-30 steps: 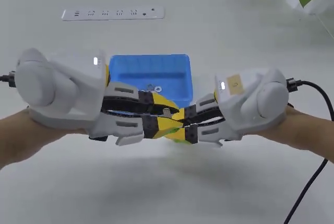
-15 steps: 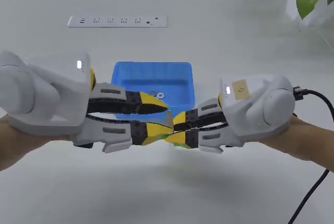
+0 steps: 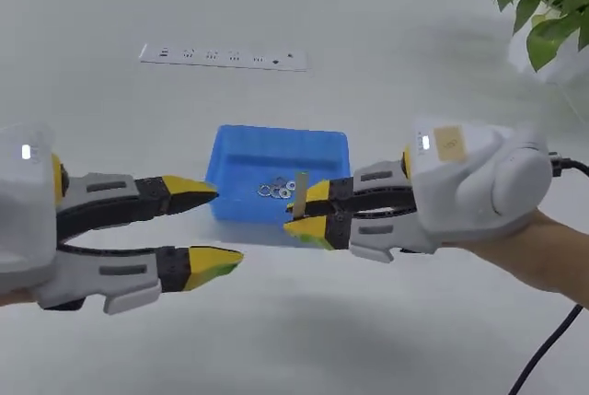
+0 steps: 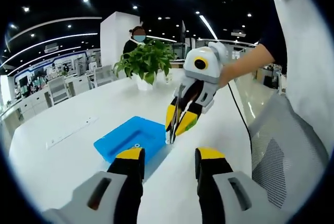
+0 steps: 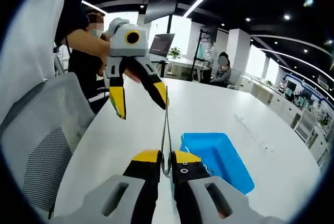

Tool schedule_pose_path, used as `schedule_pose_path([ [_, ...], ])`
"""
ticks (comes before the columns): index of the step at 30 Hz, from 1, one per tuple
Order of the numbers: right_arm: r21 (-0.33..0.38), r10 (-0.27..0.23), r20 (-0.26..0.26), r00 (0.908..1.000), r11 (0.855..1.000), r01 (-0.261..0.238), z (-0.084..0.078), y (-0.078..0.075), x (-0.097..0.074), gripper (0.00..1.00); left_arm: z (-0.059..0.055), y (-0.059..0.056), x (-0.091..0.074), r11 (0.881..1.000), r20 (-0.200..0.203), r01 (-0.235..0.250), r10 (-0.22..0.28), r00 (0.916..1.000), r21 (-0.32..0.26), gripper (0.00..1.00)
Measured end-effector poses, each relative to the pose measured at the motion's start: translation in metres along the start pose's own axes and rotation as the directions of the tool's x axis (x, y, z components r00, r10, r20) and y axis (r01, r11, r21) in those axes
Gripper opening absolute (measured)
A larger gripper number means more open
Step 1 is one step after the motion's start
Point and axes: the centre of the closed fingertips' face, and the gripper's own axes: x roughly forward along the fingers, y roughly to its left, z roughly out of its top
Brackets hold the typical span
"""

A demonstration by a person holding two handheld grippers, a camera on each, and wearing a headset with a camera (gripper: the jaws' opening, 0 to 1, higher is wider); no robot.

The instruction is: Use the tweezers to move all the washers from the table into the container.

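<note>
Fingers of the right gripper pinch the tweezers by the container where washers lie; left gripper is spread, holding nothing, probably only assisting

The white table carries a blue container, a power strip, and seemingly a potted plant.

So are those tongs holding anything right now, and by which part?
The right tongs pinch a pair of tweezers partway along its length, between their yellow tips. The left tongs are open and empty.
</note>
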Motion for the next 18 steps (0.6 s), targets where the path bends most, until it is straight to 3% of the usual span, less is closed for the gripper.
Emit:
schedule_pose_path([
  [4, -0.018, 0.003, 0.003, 1.0, 1.0, -0.003, 0.008, -0.004, 0.002, 0.09, 0.001, 0.008, -0.011, 0.997, 0.036, -0.061, 0.062, 0.9974, -0.043, 0.5],
  [9, -0.034, -0.005, 0.009, 0.9999, 0.999, 0.005, 0.017, -0.017, 0.001, 0.09, -0.003, 0.013, -0.019, 0.993, 0.041, -0.102, 0.104, 0.9937, -0.064, 0.59],
  [18, -0.046, -0.035, 0.018, 0.9992, 0.998, 0.036, 0.024, -0.048, 0.004, 0.09, -0.015, 0.012, -0.024, 0.987, 0.037, -0.123, 0.128, 0.9911, -0.103, 0.67],
])
